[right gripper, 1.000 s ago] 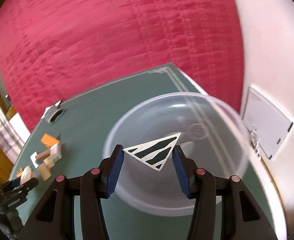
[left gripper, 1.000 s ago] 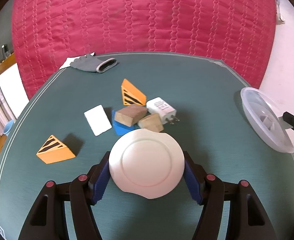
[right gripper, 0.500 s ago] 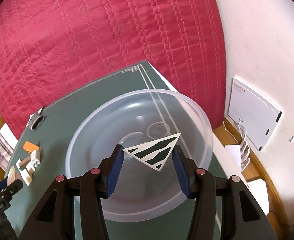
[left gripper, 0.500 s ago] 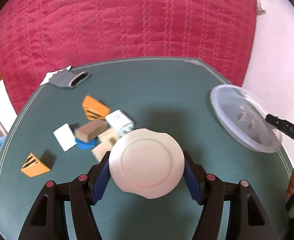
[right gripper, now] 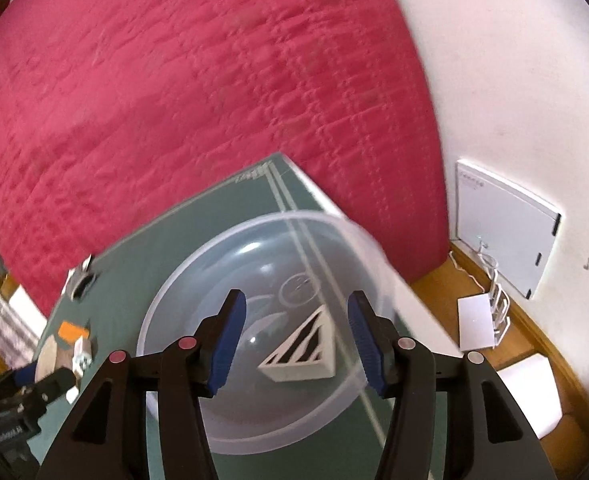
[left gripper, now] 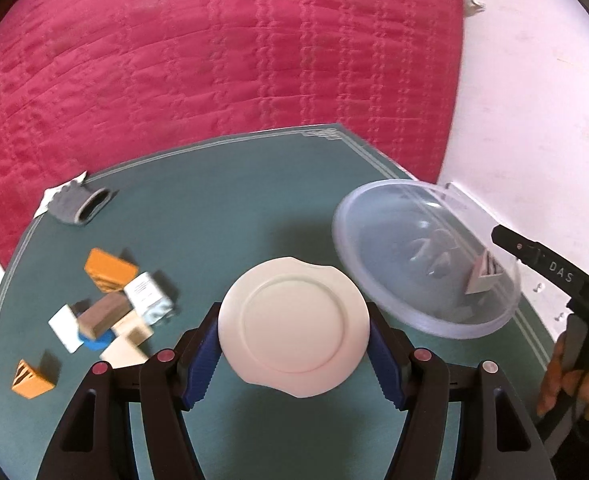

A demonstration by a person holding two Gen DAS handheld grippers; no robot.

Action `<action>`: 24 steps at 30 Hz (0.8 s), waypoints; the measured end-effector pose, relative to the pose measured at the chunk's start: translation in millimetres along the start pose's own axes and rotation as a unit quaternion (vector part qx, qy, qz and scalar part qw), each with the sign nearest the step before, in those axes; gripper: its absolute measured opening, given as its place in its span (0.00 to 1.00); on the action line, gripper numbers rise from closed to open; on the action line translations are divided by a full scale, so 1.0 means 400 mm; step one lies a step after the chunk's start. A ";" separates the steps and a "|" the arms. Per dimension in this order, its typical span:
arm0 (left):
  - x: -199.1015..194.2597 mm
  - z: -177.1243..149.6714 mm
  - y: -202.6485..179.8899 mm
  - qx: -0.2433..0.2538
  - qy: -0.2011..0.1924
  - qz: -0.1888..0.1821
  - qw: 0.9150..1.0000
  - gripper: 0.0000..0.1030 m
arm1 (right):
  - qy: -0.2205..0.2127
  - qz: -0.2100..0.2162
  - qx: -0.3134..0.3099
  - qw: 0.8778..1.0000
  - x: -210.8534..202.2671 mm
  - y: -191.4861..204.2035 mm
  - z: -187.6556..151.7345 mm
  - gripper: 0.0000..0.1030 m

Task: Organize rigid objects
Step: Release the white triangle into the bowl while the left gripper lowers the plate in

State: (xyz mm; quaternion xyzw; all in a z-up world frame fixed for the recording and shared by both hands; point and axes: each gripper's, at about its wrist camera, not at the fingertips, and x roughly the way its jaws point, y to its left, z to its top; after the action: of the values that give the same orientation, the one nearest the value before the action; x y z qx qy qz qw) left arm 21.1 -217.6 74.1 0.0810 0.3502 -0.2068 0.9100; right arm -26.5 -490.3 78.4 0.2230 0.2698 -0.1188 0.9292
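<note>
My left gripper (left gripper: 294, 320) is shut on a cream round plate (left gripper: 292, 326), held flat above the green table (left gripper: 234, 200) just left of the clear plastic bowl (left gripper: 378, 240). In the right wrist view my right gripper (right gripper: 295, 296) hangs over that bowl (right gripper: 182, 320) and its jaws are opening. The white black-striped wedge (right gripper: 302, 354) lies on the bowl's floor below them, free of both pads. From the left wrist view the wedge (left gripper: 484, 278) shows through the bowl wall, beside one right gripper finger (left gripper: 534, 256).
A pile lies at the table's left: an orange striped wedge (left gripper: 110, 270), white charger (left gripper: 148, 300), brown block (left gripper: 102, 314), white card (left gripper: 64, 326), beige block (left gripper: 128, 344). Another orange wedge (left gripper: 30, 378) sits apart. A grey glove (left gripper: 80, 204) lies at the far left edge.
The right jaws have spread and the white wedge has dropped from them into the bowl. My left gripper has carried the plate rightward, closer to the bowl.
</note>
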 end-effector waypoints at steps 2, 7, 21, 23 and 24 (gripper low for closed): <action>0.008 0.009 -0.021 0.004 0.000 -0.009 1.000 0.68 | -0.012 -0.012 0.016 1.000 -0.008 -0.016 0.002 0.53; 0.029 0.027 -0.072 0.017 0.001 -0.034 0.999 0.68 | -0.027 -0.033 0.035 0.998 -0.015 -0.035 0.003 0.53; 0.100 0.067 -0.173 0.043 0.005 -0.079 0.996 0.68 | -0.047 -0.046 0.039 0.997 -0.024 -0.037 -0.003 0.57; 0.111 0.068 -0.185 0.049 0.006 -0.080 0.996 0.68 | -0.049 -0.047 0.038 0.997 -0.025 -0.037 -0.004 0.57; 0.117 0.068 -0.189 0.050 0.006 -0.080 0.995 0.68 | -0.050 -0.047 0.037 0.997 -0.025 -0.037 -0.005 0.57</action>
State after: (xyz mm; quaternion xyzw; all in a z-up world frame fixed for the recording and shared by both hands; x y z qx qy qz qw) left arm 36.2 -308.5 62.8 0.0993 0.3503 -0.2960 0.8831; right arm -40.8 -501.1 77.4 0.2378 0.2290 -0.1836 0.9259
